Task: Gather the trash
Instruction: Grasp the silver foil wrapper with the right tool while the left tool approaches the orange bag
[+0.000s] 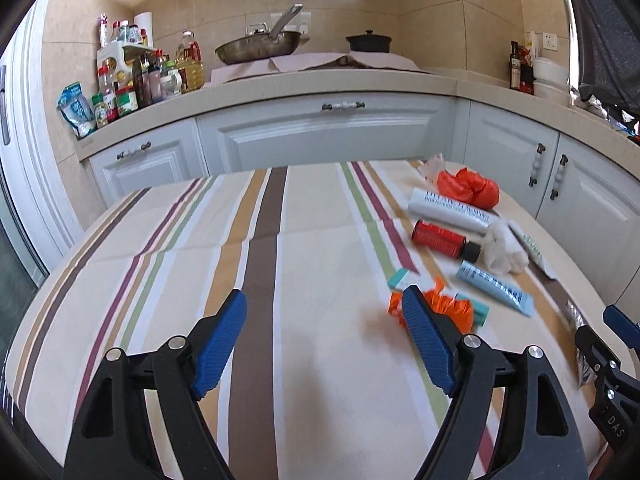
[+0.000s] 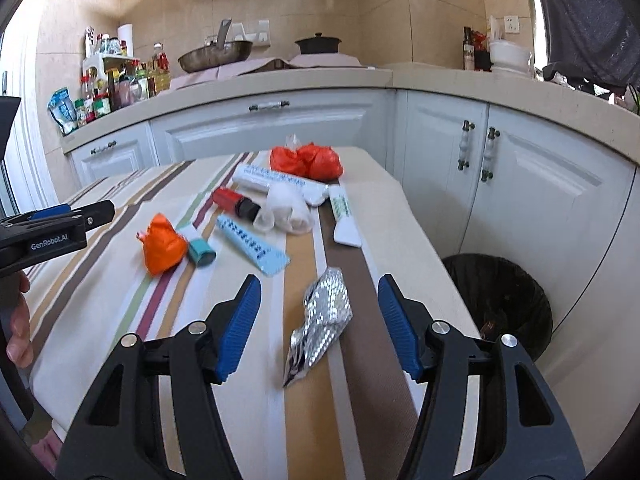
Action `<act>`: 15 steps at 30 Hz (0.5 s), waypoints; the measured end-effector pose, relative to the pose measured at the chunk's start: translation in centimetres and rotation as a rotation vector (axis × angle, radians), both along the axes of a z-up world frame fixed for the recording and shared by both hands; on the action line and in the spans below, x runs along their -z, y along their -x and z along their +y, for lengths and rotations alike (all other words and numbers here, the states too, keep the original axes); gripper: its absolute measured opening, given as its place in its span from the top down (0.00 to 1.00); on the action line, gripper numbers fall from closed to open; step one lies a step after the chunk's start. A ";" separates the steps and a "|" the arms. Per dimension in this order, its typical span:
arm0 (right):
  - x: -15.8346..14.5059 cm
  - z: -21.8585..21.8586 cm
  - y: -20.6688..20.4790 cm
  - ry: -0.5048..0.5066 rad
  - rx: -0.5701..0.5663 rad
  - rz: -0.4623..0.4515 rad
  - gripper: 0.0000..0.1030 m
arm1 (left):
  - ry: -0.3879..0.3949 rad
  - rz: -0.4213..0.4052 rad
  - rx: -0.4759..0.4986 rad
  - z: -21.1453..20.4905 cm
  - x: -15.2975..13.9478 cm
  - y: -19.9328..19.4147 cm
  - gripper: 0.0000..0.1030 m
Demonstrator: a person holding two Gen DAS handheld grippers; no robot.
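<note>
- R tongs (image 2: 318,320): wide open, holding nothing; foil wrapper (image 2: 322,314) lies on surface (image 2: 404,216) btwn the pads, not gripped.
- L tongs (image 1: 324,332): wide open, empty, over striped cloth; orange wrapper (image 1: 452,306) just behind its right pad.
- Farther out: blue tube (image 2: 252,246), red bottle (image 2: 234,202), tissue (image 2: 290,210), red bag (image 2: 306,162).
- Bin (image 2: 502,300) on floor, right of surface.

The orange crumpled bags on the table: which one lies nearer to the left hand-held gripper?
The small bright orange bag beside the teal box; the bigger red-orange bag lies at the far table end.
</note>
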State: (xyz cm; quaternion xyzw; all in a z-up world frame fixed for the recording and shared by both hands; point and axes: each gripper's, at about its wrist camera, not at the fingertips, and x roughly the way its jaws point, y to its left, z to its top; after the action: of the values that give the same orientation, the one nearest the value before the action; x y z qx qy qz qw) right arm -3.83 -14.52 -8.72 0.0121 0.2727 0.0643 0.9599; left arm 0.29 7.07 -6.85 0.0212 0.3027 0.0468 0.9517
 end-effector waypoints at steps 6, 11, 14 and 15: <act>1.2 -0.1 -0.4 -0.016 -0.021 0.057 0.75 | 0.017 0.020 0.017 -0.3 0.7 0.4 0.25; 1.0 -0.4 -0.2 -0.018 -0.020 0.045 0.81 | 0.020 0.025 0.048 -1.2 0.8 0.3 0.24; 0.7 -0.8 -0.1 -0.024 -0.015 0.035 0.81 | 0.017 0.030 0.068 -2.1 1.0 0.1 0.24; 0.6 -0.9 -0.1 -0.025 -0.012 0.031 0.81 | 0.013 0.033 0.075 -2.5 1.1 0.0 0.24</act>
State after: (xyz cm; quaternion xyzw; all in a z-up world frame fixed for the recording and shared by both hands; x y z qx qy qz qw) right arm -3.75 -15.46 -9.29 0.0235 0.2869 0.0732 0.9549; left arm 0.32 4.55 -7.92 0.0270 0.3176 0.0086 0.9478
